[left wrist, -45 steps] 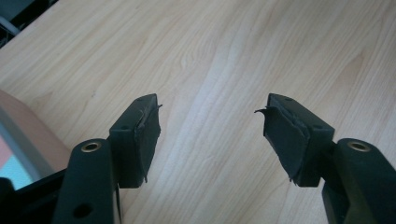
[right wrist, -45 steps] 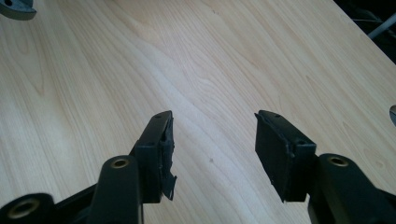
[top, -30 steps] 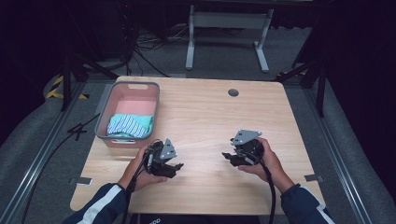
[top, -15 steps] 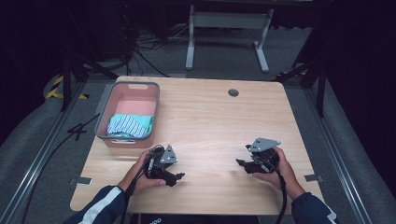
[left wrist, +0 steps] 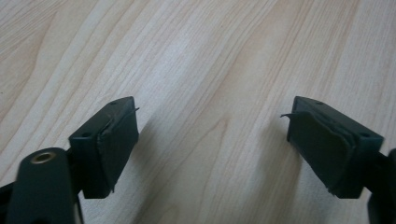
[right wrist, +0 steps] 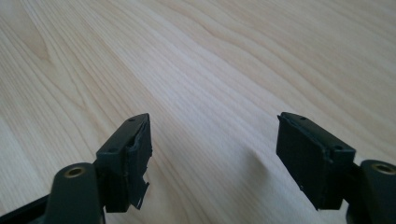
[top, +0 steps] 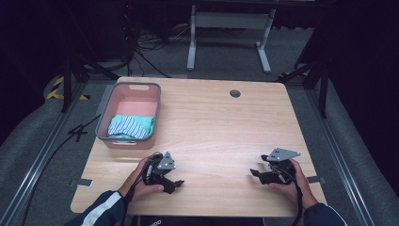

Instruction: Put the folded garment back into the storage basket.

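Left gripper view: the left gripper [left wrist: 212, 140] stands released, its two black jaws wide apart with nothing but bare wood grain between them, and the rubber pads [left wrist: 116, 144] show frayed edges. In the right gripper view the right gripper [right wrist: 215, 156] is likewise spread and empty, low over the same pale wooden table [right wrist: 210, 56].

From the high view, the left gripper [top: 175, 184] sits in the person's left hand [top: 141, 181] near the table's front left edge, and the right gripper [top: 256, 173] in the right hand [top: 294, 181] near the front right, the two well apart. A navy sleeve [top: 101, 212] with a white stripe comes in at the bottom left.

Farther out, a pink basket [top: 113, 106] (grey-rimmed) rests at the table's left side, holding a striped blue-and-white cloth [top: 128, 126] with a teal one [top: 147, 123] beside it. A dark round grommet [top: 235, 93] lies near the far edge. No legible writing or brand appears anywhere.
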Motion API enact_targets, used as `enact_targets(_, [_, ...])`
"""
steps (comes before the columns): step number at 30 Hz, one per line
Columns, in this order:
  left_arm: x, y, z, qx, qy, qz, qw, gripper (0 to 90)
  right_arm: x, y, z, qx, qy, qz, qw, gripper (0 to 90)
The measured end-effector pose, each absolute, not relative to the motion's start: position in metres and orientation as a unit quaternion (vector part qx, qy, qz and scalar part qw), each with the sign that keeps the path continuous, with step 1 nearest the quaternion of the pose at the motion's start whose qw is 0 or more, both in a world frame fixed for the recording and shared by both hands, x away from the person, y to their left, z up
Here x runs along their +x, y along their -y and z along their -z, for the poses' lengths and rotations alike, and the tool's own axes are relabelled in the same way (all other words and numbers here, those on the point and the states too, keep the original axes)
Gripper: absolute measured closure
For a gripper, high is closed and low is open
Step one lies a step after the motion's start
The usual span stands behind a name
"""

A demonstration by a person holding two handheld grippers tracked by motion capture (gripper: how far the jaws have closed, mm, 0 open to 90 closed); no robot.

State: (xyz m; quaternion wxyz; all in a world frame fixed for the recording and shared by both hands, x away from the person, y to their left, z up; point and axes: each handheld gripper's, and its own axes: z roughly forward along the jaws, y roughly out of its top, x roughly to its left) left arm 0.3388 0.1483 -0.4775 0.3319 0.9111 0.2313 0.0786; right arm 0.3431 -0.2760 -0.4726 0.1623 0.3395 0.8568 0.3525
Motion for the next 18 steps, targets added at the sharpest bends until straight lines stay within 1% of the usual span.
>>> enact_targets(2, [0.338, -0.150, 0.479, 0.907, -0.238, -0.081, 0.339, 14.8, 0.340, 0.283, 0.481, 0.352, -0.852, -0.356, 0.154, 23.4])
enact_targets(6, [0.337, -0.151, 0.482, 0.902, -0.242, -0.084, 0.349, 13.3, 0.336, 0.287, 0.486, 0.349, -0.845, -0.376, 0.152, 21.2])
enact_targets(15, [0.337, -0.152, 0.483, 0.898, -0.240, -0.086, 0.358, 11.9, 0.336, 0.288, 0.486, 0.346, -0.846, -0.376, 0.152, 20.3])
enact_targets(18, [0.337, -0.152, 0.483, 0.898, -0.240, -0.085, 0.359, 11.9, 0.337, 0.288, 0.486, 0.346, -0.847, -0.375, 0.150, 18.5])
